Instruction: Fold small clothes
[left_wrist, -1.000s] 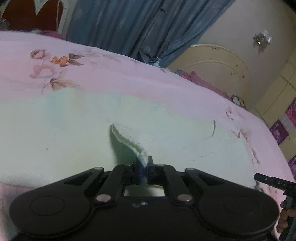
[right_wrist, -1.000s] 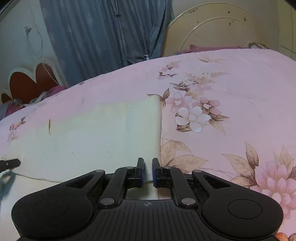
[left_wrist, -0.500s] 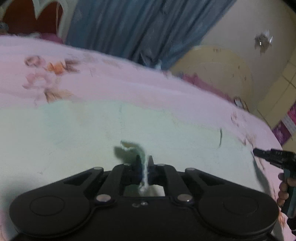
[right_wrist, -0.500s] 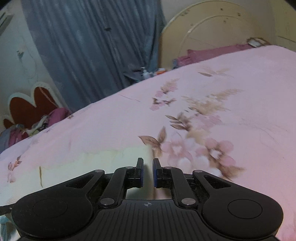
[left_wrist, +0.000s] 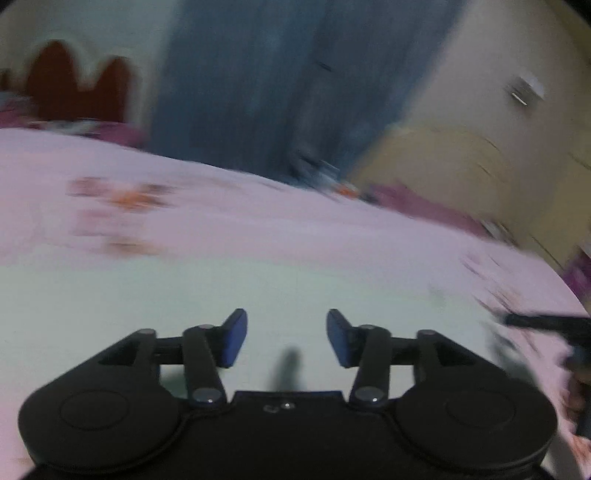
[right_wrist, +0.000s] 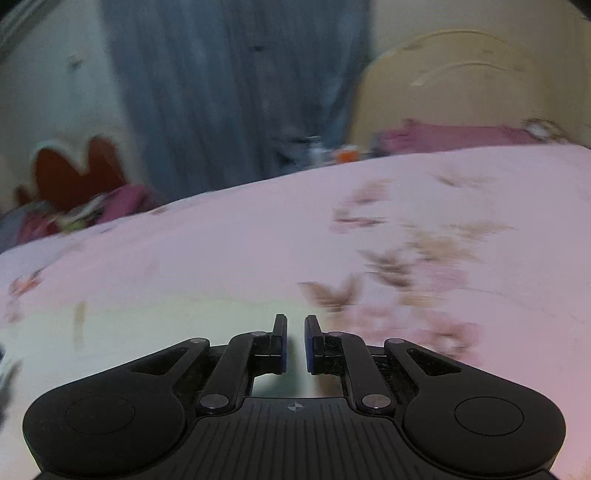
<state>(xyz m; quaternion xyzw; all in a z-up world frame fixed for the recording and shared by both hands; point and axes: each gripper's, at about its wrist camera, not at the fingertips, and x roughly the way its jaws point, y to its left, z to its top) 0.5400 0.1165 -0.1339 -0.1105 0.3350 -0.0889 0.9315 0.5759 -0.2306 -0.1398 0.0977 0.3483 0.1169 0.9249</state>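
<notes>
A pale cream cloth (left_wrist: 155, 295) lies flat on the pink floral bedspread (left_wrist: 258, 221). In the left wrist view my left gripper (left_wrist: 286, 338) is open and empty just above the cloth. In the right wrist view the cloth (right_wrist: 166, 325) lies ahead and to the left. My right gripper (right_wrist: 295, 341) hovers over its right part, the jaws nearly together with a narrow gap and nothing visible between them. The right gripper's tip also shows at the right edge of the left wrist view (left_wrist: 543, 321). Both views are blurred.
A blue curtain (right_wrist: 236, 92) hangs behind the bed. A cream headboard (right_wrist: 480, 85) stands at the right, with pink bedding (right_wrist: 450, 136) below it. A red heart-shaped object (right_wrist: 74, 166) and piled clothes sit at the far left.
My left gripper has opened and let go of the cloth edge, which now lies flat. Both grippers have moved forward over the cloth and tilted up.
</notes>
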